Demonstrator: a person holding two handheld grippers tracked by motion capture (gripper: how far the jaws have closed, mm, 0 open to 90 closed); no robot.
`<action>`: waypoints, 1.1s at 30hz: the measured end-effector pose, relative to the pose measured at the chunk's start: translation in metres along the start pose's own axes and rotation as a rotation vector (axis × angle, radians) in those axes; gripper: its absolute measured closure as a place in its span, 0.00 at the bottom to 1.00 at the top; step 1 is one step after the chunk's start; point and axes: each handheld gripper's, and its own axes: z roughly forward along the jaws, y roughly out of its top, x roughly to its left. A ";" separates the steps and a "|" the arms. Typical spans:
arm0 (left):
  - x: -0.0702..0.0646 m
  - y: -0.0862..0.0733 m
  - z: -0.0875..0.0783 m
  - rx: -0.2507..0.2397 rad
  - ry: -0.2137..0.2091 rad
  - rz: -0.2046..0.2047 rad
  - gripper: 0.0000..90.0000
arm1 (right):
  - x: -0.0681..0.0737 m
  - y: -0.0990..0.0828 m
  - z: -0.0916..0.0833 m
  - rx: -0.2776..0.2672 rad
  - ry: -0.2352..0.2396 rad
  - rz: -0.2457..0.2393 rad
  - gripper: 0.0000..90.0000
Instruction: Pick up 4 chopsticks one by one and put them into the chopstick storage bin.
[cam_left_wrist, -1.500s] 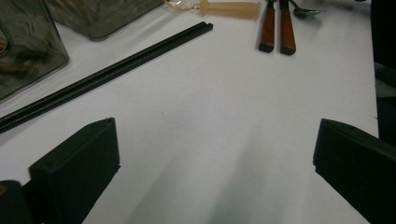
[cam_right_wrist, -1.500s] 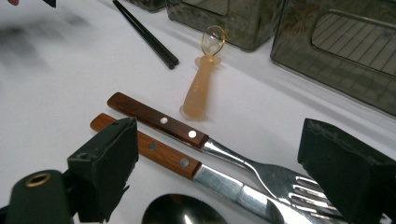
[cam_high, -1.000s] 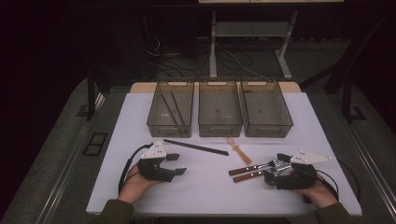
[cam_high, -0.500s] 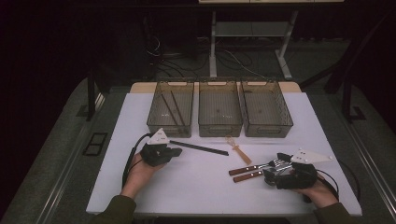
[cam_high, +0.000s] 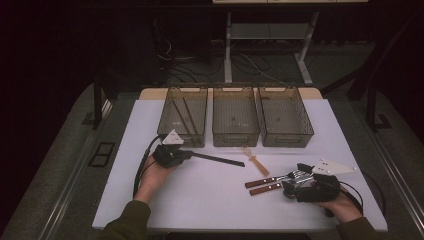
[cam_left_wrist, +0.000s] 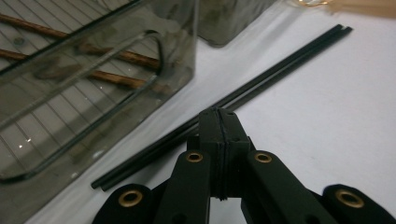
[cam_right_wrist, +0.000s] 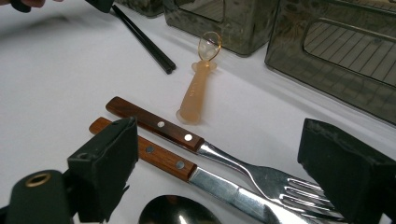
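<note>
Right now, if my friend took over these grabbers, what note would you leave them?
Left gripper: jaws shut, having just been closing; whether they pinch the black chopsticks beside the left bin cannot be told.
Right gripper: jaws open, holding nothing, hovering over the two wooden-handled forks and a spoon.
An orange baby spoon lies between the chopsticks and the forks.
Done: the left bin already holds brown chopsticks.
Left: the middle bin and right bin look empty. The black chopsticks probably go in the left bin; the rest still need sorting.
</note>
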 end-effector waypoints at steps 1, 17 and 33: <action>0.001 0.001 0.001 0.002 0.004 0.001 0.99 | 0.000 0.000 0.000 0.000 0.000 0.000 0.14; 0.017 0.003 0.004 -0.005 0.106 -0.010 0.99 | 0.002 0.001 0.002 0.000 0.002 -0.013 0.14; 0.010 0.005 0.017 0.038 0.125 0.061 0.99 | 0.002 0.001 0.001 -0.002 0.004 -0.017 0.14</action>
